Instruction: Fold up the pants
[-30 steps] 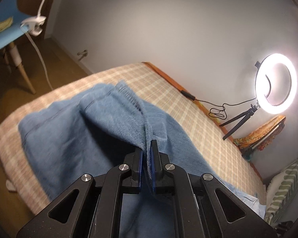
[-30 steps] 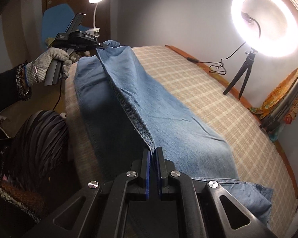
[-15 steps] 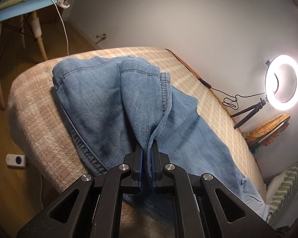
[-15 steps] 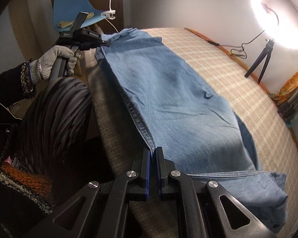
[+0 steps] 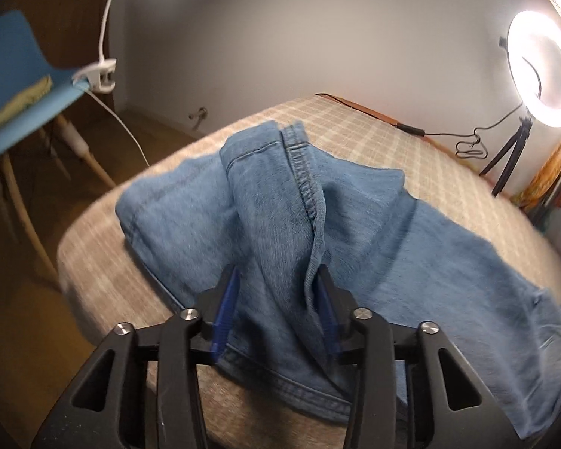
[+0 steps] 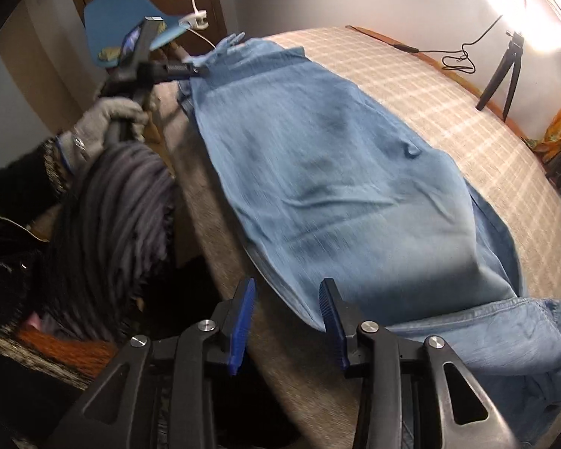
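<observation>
Blue denim pants [image 5: 392, 224] lie lengthwise on a checked beige bed [image 5: 392, 142], folded along their length. My left gripper [image 5: 276, 277] hovers low over the waistband end; its jaws are opening, and a loose ridge of denim lies between the blue pads without being pinched. In the right wrist view the pants [image 6: 336, 187] stretch away toward that left gripper [image 6: 202, 71], which a gloved hand [image 6: 108, 119] holds. My right gripper [image 6: 288, 286] is at the near leg end, jaws opening, with the pants' edge lying slack beside its right finger.
A lit ring light on a tripod [image 5: 542, 63] stands at the bed's far side with a black cable [image 5: 467, 146]. A blue chair [image 5: 18, 75] with a clip lamp [image 5: 97, 78] stands off the bed's end. The person's dark striped clothing [image 6: 112, 217] is at the bed's near edge.
Both grippers sank toward the bed and their jaws parted, letting go of the pants' edge. The lifted fold has dropped and lies flat on the lower layer.
</observation>
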A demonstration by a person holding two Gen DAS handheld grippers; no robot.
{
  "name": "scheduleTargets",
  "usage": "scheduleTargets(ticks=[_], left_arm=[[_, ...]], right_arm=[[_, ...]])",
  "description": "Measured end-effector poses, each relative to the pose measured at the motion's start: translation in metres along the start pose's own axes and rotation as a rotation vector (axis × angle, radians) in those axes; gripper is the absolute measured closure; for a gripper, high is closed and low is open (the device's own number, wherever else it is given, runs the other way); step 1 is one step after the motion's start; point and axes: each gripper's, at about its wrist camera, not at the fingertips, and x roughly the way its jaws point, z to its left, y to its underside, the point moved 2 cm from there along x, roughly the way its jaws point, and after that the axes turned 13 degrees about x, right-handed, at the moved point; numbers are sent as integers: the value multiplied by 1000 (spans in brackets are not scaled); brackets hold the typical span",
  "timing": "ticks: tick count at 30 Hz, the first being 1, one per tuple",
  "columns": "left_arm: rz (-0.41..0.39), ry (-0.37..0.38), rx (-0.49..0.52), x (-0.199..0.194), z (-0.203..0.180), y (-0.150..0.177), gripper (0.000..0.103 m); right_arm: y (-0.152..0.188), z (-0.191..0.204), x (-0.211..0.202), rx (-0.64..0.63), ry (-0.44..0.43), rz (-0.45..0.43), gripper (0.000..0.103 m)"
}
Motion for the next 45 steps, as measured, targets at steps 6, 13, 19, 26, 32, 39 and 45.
scheduleTargets(ticks=[6, 13, 19, 26, 32, 39, 45], left_arm=[[6, 83, -61, 13, 15, -7, 61], [-13, 213, -220, 19, 47, -3, 59], [-36, 236, -276, 21, 73, -5, 59], [-40, 252, -300, 23, 92, -4, 62], [-45, 259, -282, 27, 97, -6, 62], [-49, 259, -268, 32, 101, -9, 65], [-46, 272, -275, 38, 104, -7, 66]], right_arm=[[-23, 10, -9, 4, -24, -54, 65], [-77, 9, 2, 22, -68, -138, 62], [-131, 13, 28, 19, -103, -162, 60], [-193, 30, 62, 1, -129, -179, 60], [-231, 36, 88, -9, -134, -187, 60], [-271, 45, 122, -21, -142, -161, 52], [-310, 44, 160, 13, -170, -110, 51]])
